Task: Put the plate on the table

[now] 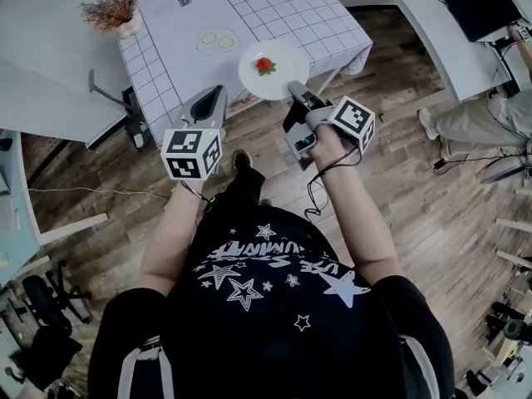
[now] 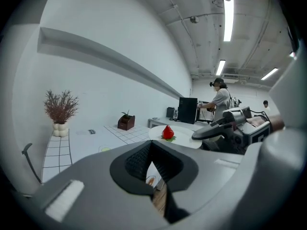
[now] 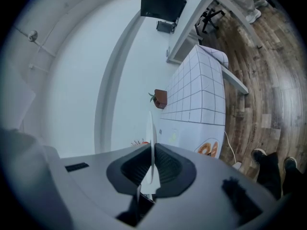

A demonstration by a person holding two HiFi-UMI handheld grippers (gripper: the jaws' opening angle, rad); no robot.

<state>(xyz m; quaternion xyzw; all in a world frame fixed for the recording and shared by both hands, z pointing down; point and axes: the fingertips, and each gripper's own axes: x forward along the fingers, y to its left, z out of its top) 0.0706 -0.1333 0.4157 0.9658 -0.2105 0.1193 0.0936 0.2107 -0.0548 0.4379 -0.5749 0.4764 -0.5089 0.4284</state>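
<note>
L gripper (image 1: 214,96): jaws together, nothing betw them; it hangs just L of the plate (image 1: 281,80), not touching it, tip aimed at the near edge of the table (image 1: 183,65); table has a checked cloth & lies ahead of and below both grippers; dried plant (image 1: 116,11) at its far-L corner, well apart from that near edge. Plate is white, round, w/ a strawberry (image 1: 264,65) on it; roughly level in the L gripper view; held in the air; in head view it overlaps the cloth's near edge, so prob. at or just over that edge; not set down yet. R gripper (image 1: 293,91): jaws closed on the plate's near rim; rim shows edge-on betw the pads in its own view; plate sticks straight out fwd from the jaws, toward the table. What the coming move turns on, IMO: table lies ahead of & lower than the plate, along the line the R jaws point; so carry fwd till the whole plate is over cloth, then lower it flat; R gripper is the one on it; L gripper beside, idle. Risk: a tilt & the strawberry rolls.
</note>
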